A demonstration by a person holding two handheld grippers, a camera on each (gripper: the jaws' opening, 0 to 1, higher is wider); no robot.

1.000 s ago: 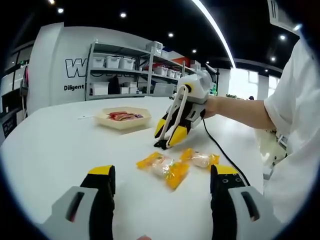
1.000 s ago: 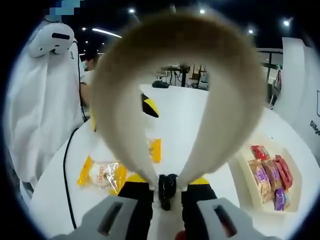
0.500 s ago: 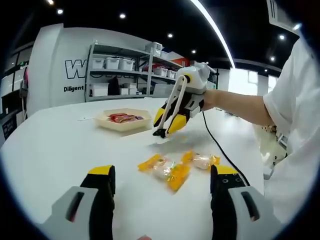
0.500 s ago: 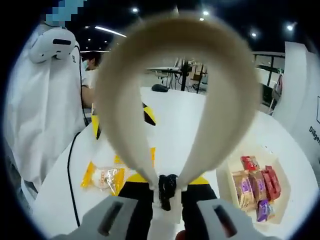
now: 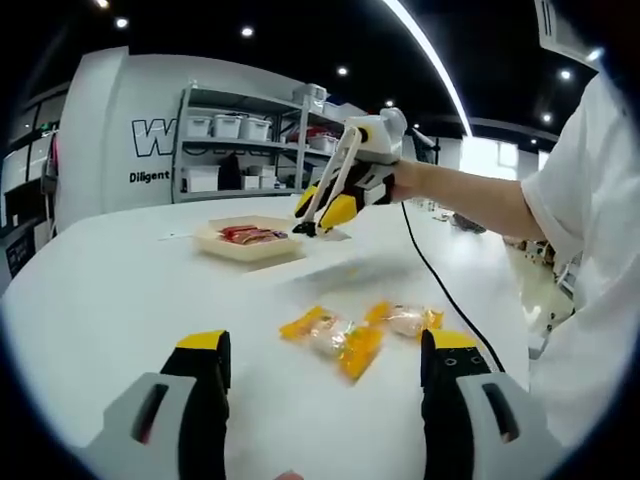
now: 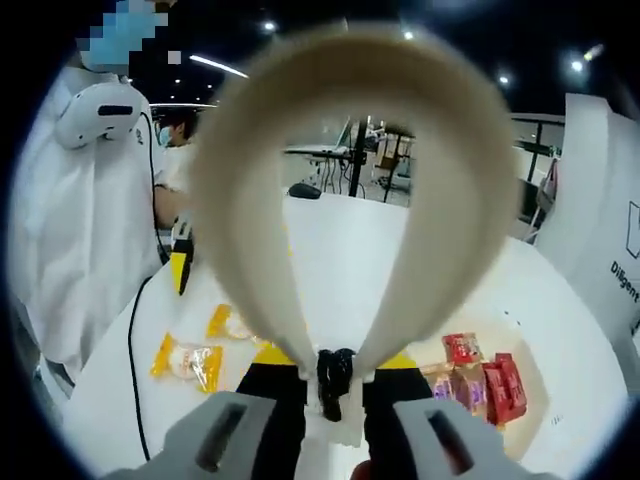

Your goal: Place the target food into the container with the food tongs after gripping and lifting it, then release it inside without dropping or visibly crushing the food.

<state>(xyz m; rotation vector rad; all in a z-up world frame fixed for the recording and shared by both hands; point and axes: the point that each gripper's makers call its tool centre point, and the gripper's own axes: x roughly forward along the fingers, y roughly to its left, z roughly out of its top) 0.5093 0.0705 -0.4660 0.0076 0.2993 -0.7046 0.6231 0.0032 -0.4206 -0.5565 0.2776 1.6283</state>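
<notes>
The right gripper (image 5: 318, 218) has its yellow-tipped fingers (image 5: 338, 211) clenched on the pale looped food tongs (image 6: 345, 200), whose tips point down over the near rim of the shallow beige tray container (image 5: 245, 246). I can't tell whether anything rides in those tips. Largest first: the broad white table (image 5: 110, 300) carries everything. On it sits the container, already holding red and purple wrapped snacks (image 6: 480, 375). Nearer the person lie two yellow-ended clear-wrapped buns (image 5: 330, 335) and (image 5: 402, 320), flat, side by side, well apart from the container. The left gripper (image 5: 325, 385) hangs released, fingers (image 5: 205, 385) spread wide just short of those buns. I'd judge the left nearer the buns, the tongs nearer the container.
</notes>
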